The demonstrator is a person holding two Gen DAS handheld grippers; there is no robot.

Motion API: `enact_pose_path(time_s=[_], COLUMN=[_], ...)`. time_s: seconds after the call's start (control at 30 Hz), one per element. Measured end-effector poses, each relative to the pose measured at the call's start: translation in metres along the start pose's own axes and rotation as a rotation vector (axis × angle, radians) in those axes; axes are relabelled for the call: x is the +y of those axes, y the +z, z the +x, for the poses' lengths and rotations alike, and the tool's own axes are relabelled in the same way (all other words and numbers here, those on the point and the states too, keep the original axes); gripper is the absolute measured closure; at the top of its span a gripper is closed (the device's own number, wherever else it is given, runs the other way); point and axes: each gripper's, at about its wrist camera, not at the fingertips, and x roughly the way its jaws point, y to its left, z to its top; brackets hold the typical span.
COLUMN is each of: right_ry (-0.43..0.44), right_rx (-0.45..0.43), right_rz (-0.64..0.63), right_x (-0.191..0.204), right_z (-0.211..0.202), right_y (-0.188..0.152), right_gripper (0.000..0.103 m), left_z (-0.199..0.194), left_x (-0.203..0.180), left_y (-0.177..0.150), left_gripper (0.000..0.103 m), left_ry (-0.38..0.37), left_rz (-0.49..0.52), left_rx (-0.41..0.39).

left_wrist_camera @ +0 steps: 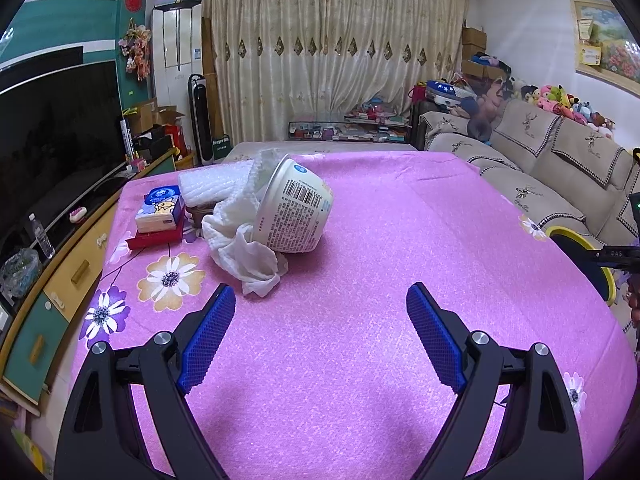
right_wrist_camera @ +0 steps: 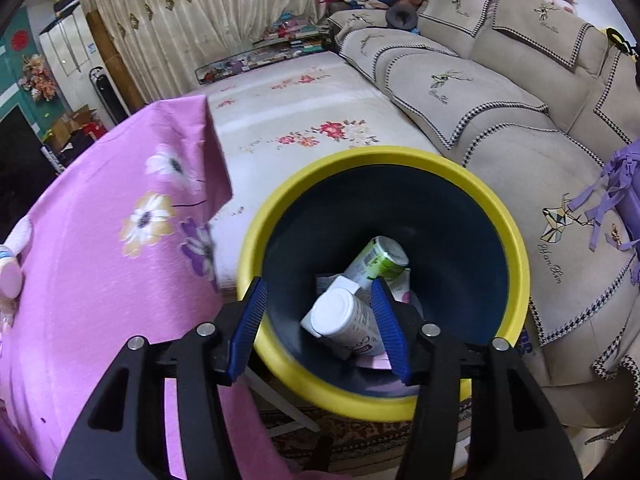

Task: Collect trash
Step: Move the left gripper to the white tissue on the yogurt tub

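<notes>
Left gripper point(left_wrist_camera: 320, 308): gaped empty over bare pink cloth point(left_wrist_camera: 360, 360).
Tub point(left_wrist_camera: 294, 210): tipped at eleven o'clock, against white rag point(left_wrist_camera: 248, 240).
Right gripper point(right_wrist_camera: 320, 304): parted above yellow-rimmed bin point(right_wrist_camera: 516, 248) beside table edge; white bottle point(right_wrist_camera: 344, 320) between pads, grip unclear.

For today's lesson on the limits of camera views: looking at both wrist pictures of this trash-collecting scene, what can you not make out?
- Left wrist view: the far side of the white tub, hidden behind its own body, and the brown thing behind the crumpled paper towel.
- Left wrist view: the trash bin, cut off at the right edge.
- Right wrist view: the bottom of the bin, covered by the white bottle and green can.
- Right wrist view: whether the right hand-held gripper touches that bottle.
</notes>
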Motion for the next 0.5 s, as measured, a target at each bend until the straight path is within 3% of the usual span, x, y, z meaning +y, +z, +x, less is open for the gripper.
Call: enact_pose_path(time_s=[0.5], right_ry=[0.050], right_rx=[-0.026], right_rz=[0.003], right_x=[-0.009], right_z=[-0.014], right_y=[-0.007], right_gripper=[0.051], left_z=[0.003], left_x=[0.009], left_y=[0.039], left_gripper=[0.017], left_ry=[0.000], left_rz=[0.035], left_rx=[-0.014])
